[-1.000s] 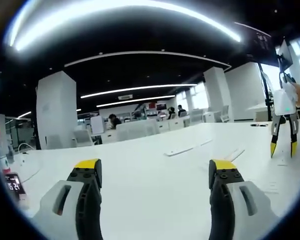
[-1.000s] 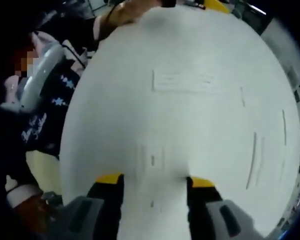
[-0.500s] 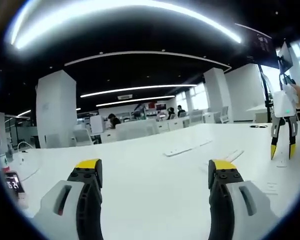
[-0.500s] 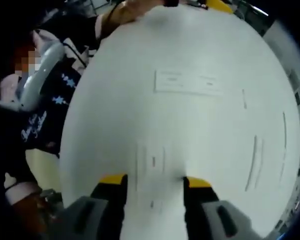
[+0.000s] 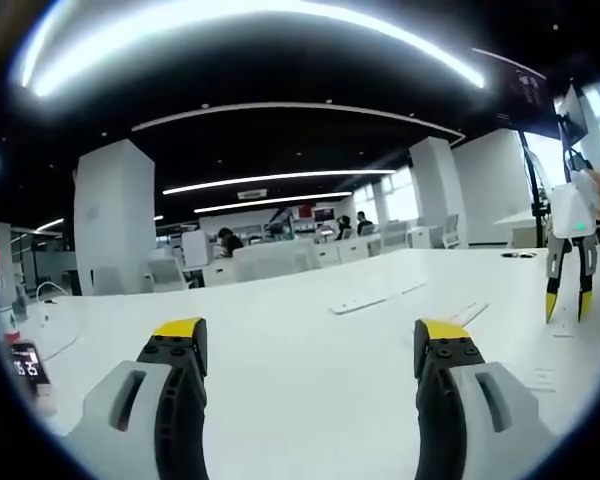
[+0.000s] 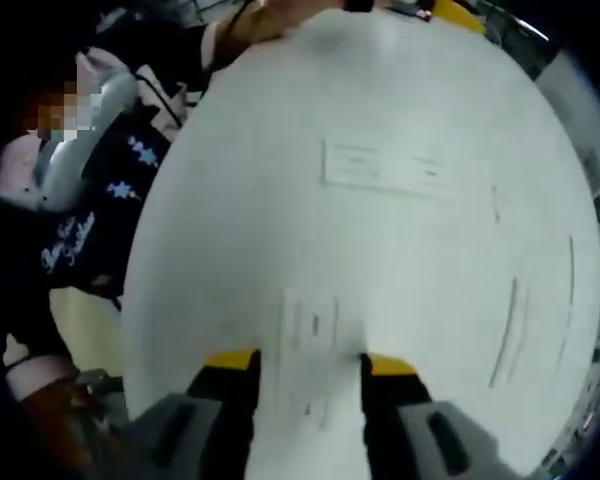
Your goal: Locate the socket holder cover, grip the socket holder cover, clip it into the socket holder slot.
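Observation:
In the right gripper view I look down on a white table (image 6: 400, 260). A small flat white part with a dark slot, which I take for the socket holder cover (image 6: 311, 322), lies on it. My right gripper (image 6: 310, 362) is open, one yellow-tipped jaw on either side of the part's near end. Farther off lies a longer white rectangular piece (image 6: 384, 167). In the left gripper view my left gripper (image 5: 310, 332) is open and holds nothing, low over the table. The right gripper (image 5: 567, 295) hangs at the far right, pointing down.
A person in dark clothes (image 6: 90, 200) stands at the table's left edge. Thin white strips (image 6: 507, 318) lie to the right. In the left gripper view a long white strip (image 5: 375, 296) lies mid-table and a phone (image 5: 25, 365) at the left edge.
The right gripper has come closer to the small white part and its jaws have narrowed a little around it. The left gripper view is almost unchanged.

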